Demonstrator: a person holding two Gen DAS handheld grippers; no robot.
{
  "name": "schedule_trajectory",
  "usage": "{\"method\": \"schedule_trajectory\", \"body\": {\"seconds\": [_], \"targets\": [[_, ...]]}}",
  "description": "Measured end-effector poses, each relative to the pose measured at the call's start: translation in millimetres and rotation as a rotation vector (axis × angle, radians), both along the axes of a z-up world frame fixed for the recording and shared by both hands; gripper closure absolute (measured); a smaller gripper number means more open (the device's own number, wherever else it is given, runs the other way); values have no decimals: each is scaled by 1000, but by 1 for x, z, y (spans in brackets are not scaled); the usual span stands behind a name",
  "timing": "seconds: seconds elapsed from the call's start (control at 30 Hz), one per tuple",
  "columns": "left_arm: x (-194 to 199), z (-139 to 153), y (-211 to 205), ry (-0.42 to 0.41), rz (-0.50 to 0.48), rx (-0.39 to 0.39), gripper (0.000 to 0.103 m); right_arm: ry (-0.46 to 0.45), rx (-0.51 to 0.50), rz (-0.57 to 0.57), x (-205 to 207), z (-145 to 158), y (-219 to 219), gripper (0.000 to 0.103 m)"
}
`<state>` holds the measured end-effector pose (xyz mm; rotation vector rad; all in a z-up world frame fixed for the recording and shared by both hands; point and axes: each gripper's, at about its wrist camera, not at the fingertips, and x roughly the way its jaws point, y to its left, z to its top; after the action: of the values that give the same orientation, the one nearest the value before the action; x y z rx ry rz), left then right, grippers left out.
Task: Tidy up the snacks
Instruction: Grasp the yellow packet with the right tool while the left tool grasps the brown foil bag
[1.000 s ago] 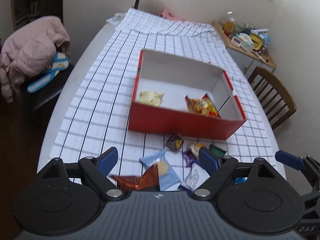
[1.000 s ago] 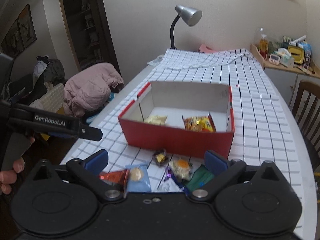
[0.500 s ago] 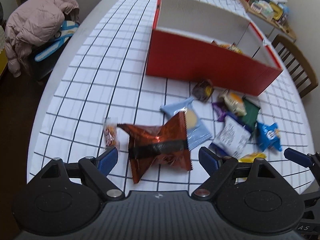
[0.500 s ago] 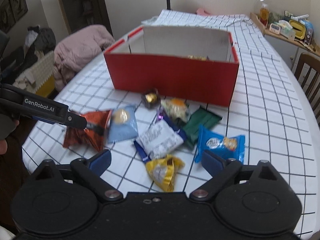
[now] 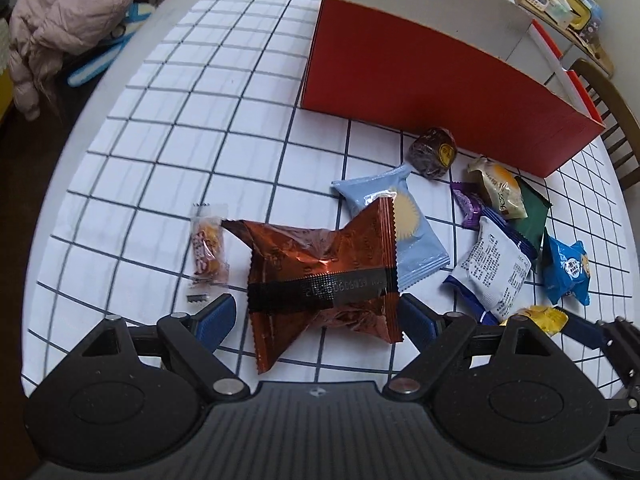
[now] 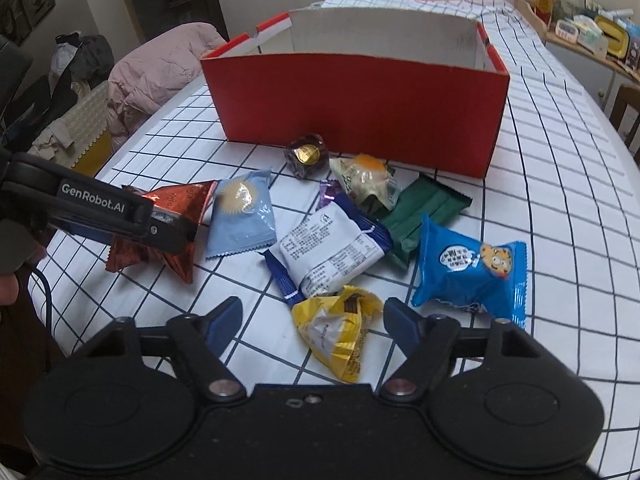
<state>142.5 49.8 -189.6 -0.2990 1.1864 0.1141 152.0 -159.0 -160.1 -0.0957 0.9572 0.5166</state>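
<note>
A red box (image 5: 432, 80) (image 6: 360, 104) stands on the checked tablecloth, and several snack packets lie in front of it. My left gripper (image 5: 316, 314) is open, its fingers on either side of a copper-brown foil packet (image 5: 320, 268) (image 6: 168, 216). My right gripper (image 6: 314, 318) is open around a yellow packet (image 6: 340, 328). Nearby lie a light blue packet (image 5: 404, 224), a white packet (image 6: 332, 252), a bright blue packet (image 6: 472, 276), a green packet (image 6: 420, 212), a dark round sweet (image 5: 434, 152) and a small clear-wrapped candy (image 5: 208, 248).
The table edge runs close along the left and front. A pink jacket (image 5: 68, 12) lies on a chair at the left. A wooden chair (image 5: 612, 108) stands at the right. A cluttered shelf (image 6: 588, 32) is at the back right.
Both grippers have dropped down and moved in toward the snacks. The copper packet now sits between my left fingers and the yellow packet between my right fingers. The box inside is out of sight.
</note>
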Motion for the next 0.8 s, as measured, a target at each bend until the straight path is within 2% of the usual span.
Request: {"method": "schedule_trajectory", "body": {"seconds": [0.17,0.2,0.27,0.33,0.43,0.6,0.8], "targets": [[2,-5,5,7,40,-42,17,20,6,3,3,-4,-2,45],[2,-5,6,4,43,-50,19,16,4,5,2,-4,-2,48],[3,-5,5,12,42,-61,36,12,2,11,1,-4,-2,52],[3,-6,5,13,43,-65,36,3,-10,13,0,-4,-2,59],[2,-4,4,4,44,-68,42,-8,-25,10,0,-3,-3,68],[0,-1,4,-8,48,-72,48,-15,-25,7,-2,-2,-5,77],[-7,6,6,-25,58,-87,50,-27,-23,1,-9,5,-8,78]]}}
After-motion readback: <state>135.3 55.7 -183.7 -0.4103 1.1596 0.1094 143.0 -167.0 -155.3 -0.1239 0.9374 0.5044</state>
